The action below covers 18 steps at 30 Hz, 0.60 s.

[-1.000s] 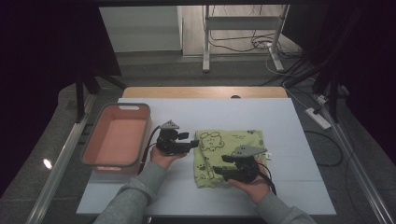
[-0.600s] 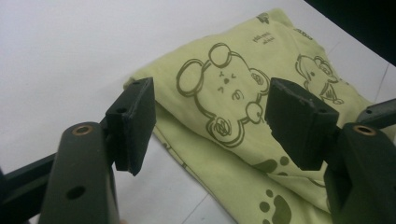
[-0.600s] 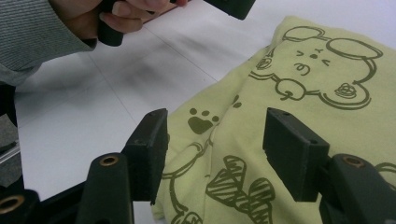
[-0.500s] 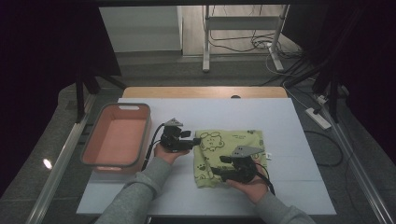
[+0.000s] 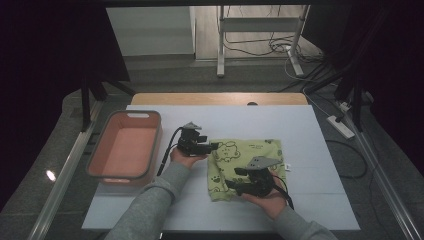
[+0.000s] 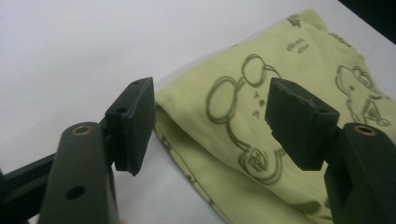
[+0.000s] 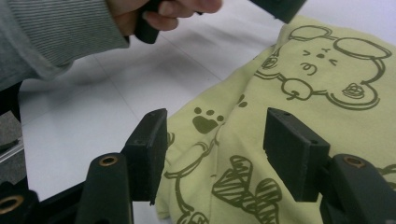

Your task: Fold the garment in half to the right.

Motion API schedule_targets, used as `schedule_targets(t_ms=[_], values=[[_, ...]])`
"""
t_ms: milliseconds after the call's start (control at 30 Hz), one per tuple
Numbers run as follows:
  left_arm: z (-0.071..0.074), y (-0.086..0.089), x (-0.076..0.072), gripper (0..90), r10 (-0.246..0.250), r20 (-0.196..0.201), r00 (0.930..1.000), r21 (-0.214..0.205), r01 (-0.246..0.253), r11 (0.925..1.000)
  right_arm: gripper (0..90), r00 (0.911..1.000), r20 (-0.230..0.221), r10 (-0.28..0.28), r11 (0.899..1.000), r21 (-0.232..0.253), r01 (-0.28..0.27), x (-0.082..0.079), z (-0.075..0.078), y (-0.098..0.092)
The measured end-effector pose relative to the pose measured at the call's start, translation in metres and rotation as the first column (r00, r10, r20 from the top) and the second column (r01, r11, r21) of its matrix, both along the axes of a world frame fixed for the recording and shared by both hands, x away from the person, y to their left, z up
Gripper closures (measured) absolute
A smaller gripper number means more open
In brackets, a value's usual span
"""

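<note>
We have the folded yellow-green cartoon-print cloth (image 5: pixel 248 167) lying flat on the white bench (image 5: pixel 300 125), right of the pink bin (image 5: pixel 126 147). Both the left gripper (image 5: pixel 214 146) and right gripper (image 5: pixel 231 177) straddle its left edge, jaws apart, nothing gripped. Lifting and binning look still ahead.

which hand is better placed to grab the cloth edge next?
Probably left. Its tongs stand open astride the cloth's folded left edge. The right tongs, also open, hang over the cloth's near corner, less squarely on an edge.
</note>
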State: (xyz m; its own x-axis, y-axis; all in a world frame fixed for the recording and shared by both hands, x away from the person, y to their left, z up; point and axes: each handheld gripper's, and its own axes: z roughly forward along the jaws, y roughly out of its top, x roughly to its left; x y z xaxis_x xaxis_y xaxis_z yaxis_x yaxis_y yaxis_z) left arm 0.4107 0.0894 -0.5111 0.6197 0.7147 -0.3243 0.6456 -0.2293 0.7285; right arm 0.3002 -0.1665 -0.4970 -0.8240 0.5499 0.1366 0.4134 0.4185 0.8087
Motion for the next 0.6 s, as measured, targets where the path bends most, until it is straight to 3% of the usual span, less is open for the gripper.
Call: schedule_targets(t_ms=[200, 600], values=[[-0.008, 0.0, 0.012, 33.7, 0.025, -0.018, 0.9995, 0.007, -0.025, 0.9997, 41.0, 1.0, -0.001, 0.005, 1.0, 0.003, -0.005, -0.001, 0.0, 0.002], [-0.021, -0.004, 0.026, 33.3, 0.027, -0.054, 0.9982, 0.028, -0.025, 0.9993, 40.9, 0.9999, -0.006, 0.011, 1.0, -0.001, -0.011, -0.001, -0.001, 0.004]])
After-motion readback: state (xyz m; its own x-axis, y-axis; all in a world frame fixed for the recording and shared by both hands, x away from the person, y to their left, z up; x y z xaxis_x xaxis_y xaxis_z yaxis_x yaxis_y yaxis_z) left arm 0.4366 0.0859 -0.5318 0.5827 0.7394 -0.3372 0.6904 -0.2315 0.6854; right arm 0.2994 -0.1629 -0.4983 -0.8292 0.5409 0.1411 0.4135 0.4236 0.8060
